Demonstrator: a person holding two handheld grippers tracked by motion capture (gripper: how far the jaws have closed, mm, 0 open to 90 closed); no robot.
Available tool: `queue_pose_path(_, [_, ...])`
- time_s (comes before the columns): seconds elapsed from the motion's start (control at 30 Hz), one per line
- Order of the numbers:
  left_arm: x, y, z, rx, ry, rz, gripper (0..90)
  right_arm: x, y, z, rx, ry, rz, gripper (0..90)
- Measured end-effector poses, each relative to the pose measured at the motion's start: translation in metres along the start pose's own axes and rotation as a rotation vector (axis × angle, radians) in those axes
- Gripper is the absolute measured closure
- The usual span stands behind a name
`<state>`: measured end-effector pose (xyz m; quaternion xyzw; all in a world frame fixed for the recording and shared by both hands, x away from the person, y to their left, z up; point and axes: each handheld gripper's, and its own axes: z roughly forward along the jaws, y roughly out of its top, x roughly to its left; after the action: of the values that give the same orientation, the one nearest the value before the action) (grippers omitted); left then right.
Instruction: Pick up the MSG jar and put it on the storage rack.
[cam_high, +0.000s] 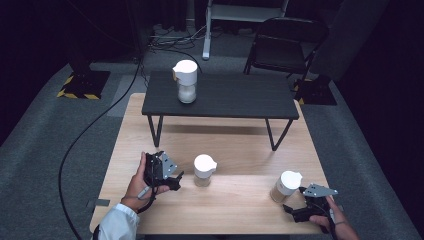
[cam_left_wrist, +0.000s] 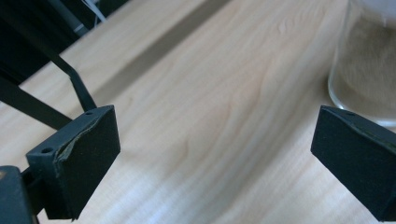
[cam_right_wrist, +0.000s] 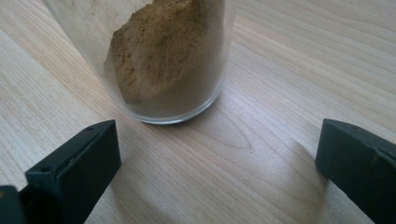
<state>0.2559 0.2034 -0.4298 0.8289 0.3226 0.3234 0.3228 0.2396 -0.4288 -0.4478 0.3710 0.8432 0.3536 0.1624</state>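
Nearest the person, the right claw rests low on the pale wooden bench, its black, blocky jaws spread wide and holding nothing. Just ahead of them stands a clear glass jar with a rounded white lid, part-filled with a clumpy tan-brown powder; jaws and jar are near but apart. Further left, the left claw is likewise spread open and empty, its matte foam-faced pads framing bare, fine-grained wood. Just beside it, to its right, stands a second white-lidded glass jar holding a paler, sandy powder, untouched. Beyond, a small dark low table on thin metal legs stands on the bench and carries a third jar, white-capped, with whitish contents.
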Motion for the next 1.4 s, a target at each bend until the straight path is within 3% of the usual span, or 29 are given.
queue_pose_path(0.2, [-0.001,-0.009,0.005,0.049,-0.057,-0.055,0.9,0.000,0.000,0.000,0.000,0.000,0.000,0.0])
queue_pose_path(0.3, [-0.003,-0.013,0.005,0.071,-0.070,-0.051,0.9,0.000,0.000,0.000,0.000,0.000,0.000,0.0])
queue_pose_path(0.47, [-0.001,-0.021,0.003,0.089,-0.102,-0.095,0.9,0.000,0.000,0.000,0.000,0.000,0.000,0.0])
queue_pose_path(0.67, [0.012,-0.032,0.000,0.107,-0.164,-0.183,1.0,0.000,0.000,0.000,0.000,0.000,0.001,0.0])
queue_pose_path(0.77, [0.017,-0.035,-0.002,0.118,-0.183,-0.208,1.0,0.000,0.000,0.000,0.000,-0.001,0.001,0.0])
queue_pose_path(0.87, [0.028,-0.037,-0.001,0.142,-0.224,-0.261,0.9,0.000,0.000,0.000,0.000,-0.001,0.001,0.0])
queue_pose_path(1.4, [0.034,-0.041,-0.003,0.145,-0.230,-0.257,0.0,0.000,0.000,0.000,0.001,-0.001,0.004,0.0])
